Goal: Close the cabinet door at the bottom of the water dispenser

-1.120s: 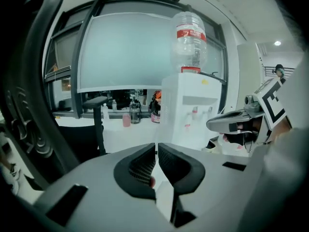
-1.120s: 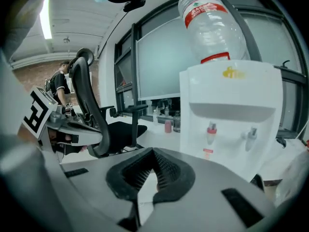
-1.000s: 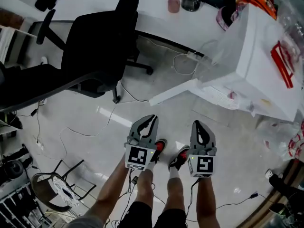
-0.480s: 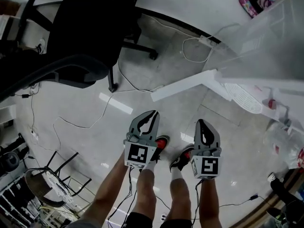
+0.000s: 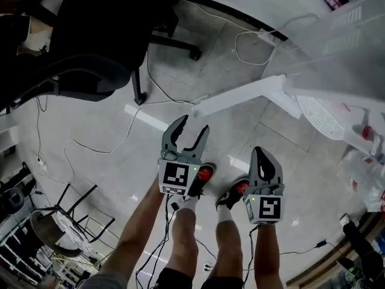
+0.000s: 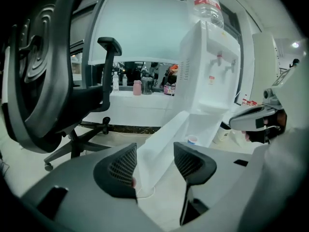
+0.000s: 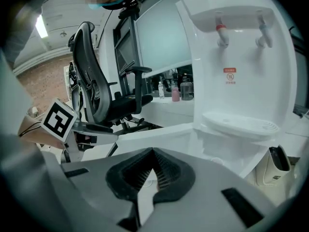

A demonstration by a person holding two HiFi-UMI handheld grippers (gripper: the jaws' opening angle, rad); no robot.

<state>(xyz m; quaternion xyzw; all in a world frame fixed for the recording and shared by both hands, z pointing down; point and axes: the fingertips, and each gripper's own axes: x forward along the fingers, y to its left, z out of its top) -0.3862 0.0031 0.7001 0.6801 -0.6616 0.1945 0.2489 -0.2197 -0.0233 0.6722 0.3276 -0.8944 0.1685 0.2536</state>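
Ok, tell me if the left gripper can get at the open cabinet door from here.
Probably yes. The left gripper has just been opening its jaws, with nothing between them, and the cabinet door juts out ahead of it with nothing in the way.

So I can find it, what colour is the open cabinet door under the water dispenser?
White; the cabinet door shows best in the left gripper view.

Bare floor (image 5: 201, 77) lies open between the office chair (image 5: 102, 35) and swung-out cabinet door (image 5: 240, 99).
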